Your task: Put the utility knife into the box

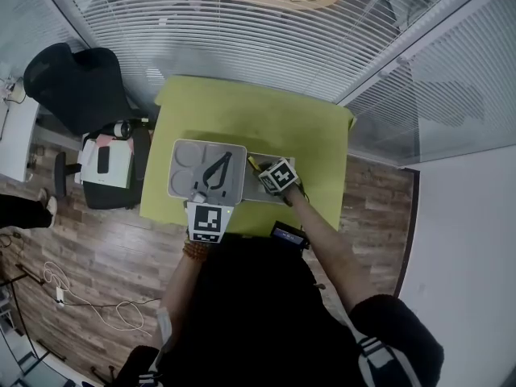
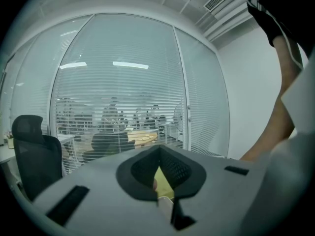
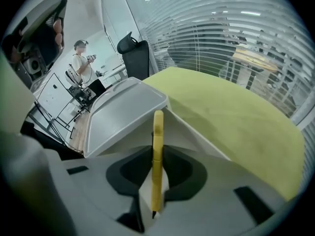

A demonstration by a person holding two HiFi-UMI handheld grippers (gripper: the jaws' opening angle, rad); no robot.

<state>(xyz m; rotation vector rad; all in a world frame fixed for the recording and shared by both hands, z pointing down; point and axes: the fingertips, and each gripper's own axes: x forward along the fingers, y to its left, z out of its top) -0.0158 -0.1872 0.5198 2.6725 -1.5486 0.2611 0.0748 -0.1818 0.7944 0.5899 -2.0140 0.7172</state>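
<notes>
Right hand-held gripper (image 3: 156,151) clamps yellow utility knife (image 3: 157,176) over grey box (image 3: 194,134).

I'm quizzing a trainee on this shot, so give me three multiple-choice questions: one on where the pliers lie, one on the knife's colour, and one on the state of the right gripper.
1. Where do the black pliers lie?
A. on the grey tray
B. on the floor
C. on the chair seat

2. What colour is the utility knife?
A. red
B. yellow
C. blue

3. What state is the right gripper in?
A. open and empty
B. shut on the utility knife
C. shut on the pliers

Answers:
1 A, because the head view shows the pliers inside the tray on the green table.
2 B, because the right gripper view shows a yellow body.
3 B, because the knife stands clamped between the pads in the right gripper view.
</notes>
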